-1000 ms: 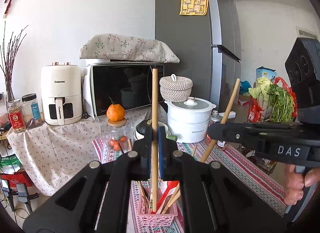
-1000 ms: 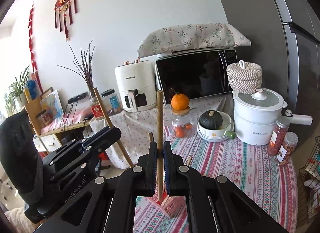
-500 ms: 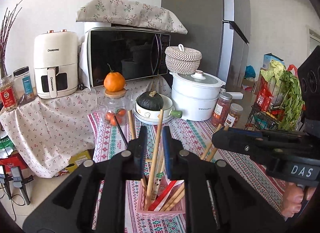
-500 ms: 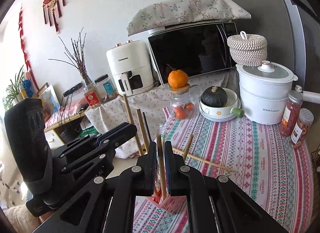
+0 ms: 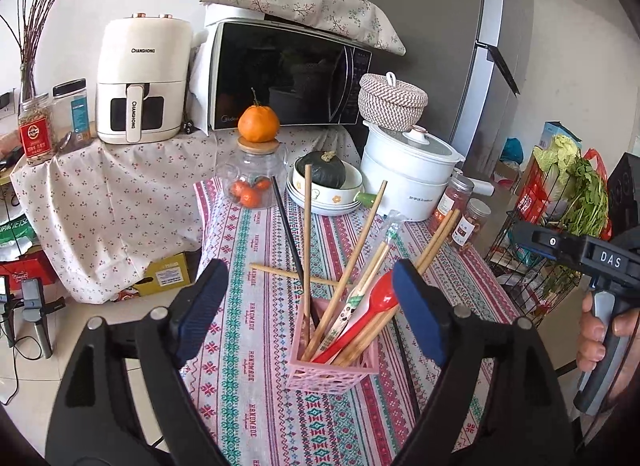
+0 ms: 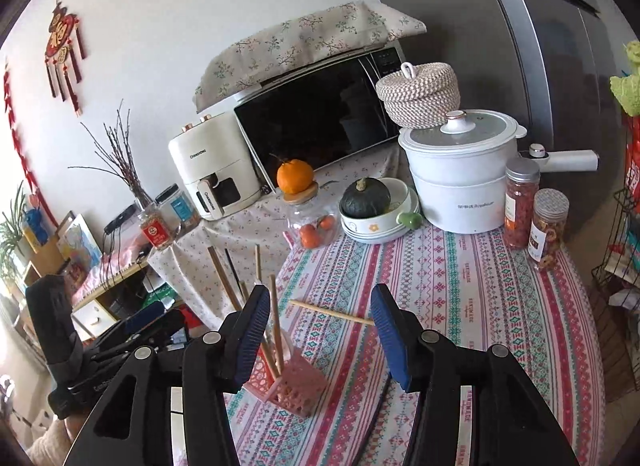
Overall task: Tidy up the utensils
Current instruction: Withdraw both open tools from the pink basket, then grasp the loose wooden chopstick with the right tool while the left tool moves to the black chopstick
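Both grippers are released and hold nothing: the left gripper point(image 5: 308, 310) and the right gripper point(image 6: 318, 336) hang spread above the pink basket point(image 5: 332, 374) on the surface point(image 6: 460, 306). Chopsticks point(image 5: 348, 266) and a red spoon point(image 5: 372, 306) stand inside it. One chopstick point(image 6: 332, 312) lies just behind.

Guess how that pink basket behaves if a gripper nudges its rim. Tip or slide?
Probably tips: the pink basket is small, lattice-walled and likely light, while the tall chopsticks and red spoon lean out above its rim. The woven tablecloth may resist sliding.
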{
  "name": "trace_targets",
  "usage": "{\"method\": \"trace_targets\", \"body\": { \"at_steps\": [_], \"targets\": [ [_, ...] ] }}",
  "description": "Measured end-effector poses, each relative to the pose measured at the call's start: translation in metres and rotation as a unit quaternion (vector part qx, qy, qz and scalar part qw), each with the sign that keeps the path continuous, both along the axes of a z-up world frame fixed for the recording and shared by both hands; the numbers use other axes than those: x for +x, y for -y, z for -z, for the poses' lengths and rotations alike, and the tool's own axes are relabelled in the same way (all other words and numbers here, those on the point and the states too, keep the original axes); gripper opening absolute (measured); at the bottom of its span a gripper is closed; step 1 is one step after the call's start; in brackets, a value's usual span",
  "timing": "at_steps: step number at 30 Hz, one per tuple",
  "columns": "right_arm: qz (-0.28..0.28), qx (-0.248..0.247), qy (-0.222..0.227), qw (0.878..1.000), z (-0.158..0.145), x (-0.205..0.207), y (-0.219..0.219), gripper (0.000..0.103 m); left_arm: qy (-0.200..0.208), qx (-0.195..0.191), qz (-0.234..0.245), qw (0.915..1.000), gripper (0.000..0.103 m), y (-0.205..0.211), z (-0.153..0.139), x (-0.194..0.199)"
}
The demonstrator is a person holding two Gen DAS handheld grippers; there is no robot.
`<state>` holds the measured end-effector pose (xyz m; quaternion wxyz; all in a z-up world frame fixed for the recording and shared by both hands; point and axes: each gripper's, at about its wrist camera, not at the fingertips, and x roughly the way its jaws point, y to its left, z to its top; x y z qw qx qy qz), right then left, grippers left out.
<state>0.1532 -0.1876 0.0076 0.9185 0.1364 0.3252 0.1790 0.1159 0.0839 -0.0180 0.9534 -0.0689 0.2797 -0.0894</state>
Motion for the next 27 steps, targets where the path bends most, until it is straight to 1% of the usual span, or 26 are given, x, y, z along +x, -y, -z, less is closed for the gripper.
{"method": "trace_targets", "body": {
  "at_steps": [1, 3, 6, 9, 14, 17, 19, 22, 23, 24, 25, 27],
  "targets": [
    [0.007, -0.006, -0.013, 1.0, 0.008, 0.002, 0.003, 0.061, -0.006, 0.001, -0.002, 1.0, 0.089, -0.003, 0.004, -0.002],
    [0.021, -0.016, -0.039, 0.999, 0.027, 0.006, 0.007, 0.072, -0.019, 0.003, -0.008, 0.9998, 0.099, -0.008, 0.013, -0.006],
    [0.031, -0.037, -0.078, 0.996, 0.056, 0.011, 0.008, 0.079, -0.047, 0.011, -0.013, 0.9988, 0.1, -0.013, 0.03, -0.009],
    [0.029, -0.06, -0.111, 0.992, 0.084, 0.013, 0.004, 0.081, -0.072, 0.018, -0.014, 0.9971, 0.1, -0.018, 0.046, -0.013],
    [0.021, -0.09, -0.142, 0.986, 0.118, 0.014, -0.006, 0.083, -0.111, 0.026, -0.013, 0.9934, 0.1, -0.021, 0.065, -0.017],
    [0.011, -0.105, -0.134, 0.985, 0.128, 0.024, -0.009, 0.083, -0.131, 0.021, -0.008, 0.9911, 0.1, -0.019, 0.072, -0.02],
    [-0.004, -0.127, -0.11, 0.986, 0.131, 0.034, -0.011, 0.083, -0.144, 0.016, 0.003, 0.9894, 0.1, -0.016, 0.076, -0.022],
    [-0.042, -0.161, -0.078, 0.983, 0.136, 0.05, -0.014, 0.082, -0.155, 0.013, 0.023, 0.9876, 0.1, -0.008, 0.079, -0.025],
    [-0.055, -0.168, -0.073, 0.982, 0.138, 0.056, -0.016, 0.079, -0.157, 0.014, 0.029, 0.987, 0.1, -0.005, 0.08, -0.026],
    [-0.065, -0.172, -0.071, 0.98, 0.141, 0.063, -0.017, 0.073, -0.16, 0.016, 0.036, 0.9863, 0.1, -0.002, 0.081, -0.027],
    [-0.075, -0.174, -0.07, 0.979, 0.145, 0.07, -0.018, 0.07, -0.163, 0.016, 0.042, 0.9855, 0.1, 0.001, 0.083, -0.027],
    [-0.092, -0.184, -0.068, 0.976, 0.153, 0.085, -0.021, 0.06, -0.171, 0.016, 0.052, 0.9837, 0.1, 0.006, 0.087, -0.028]
  ]
}}
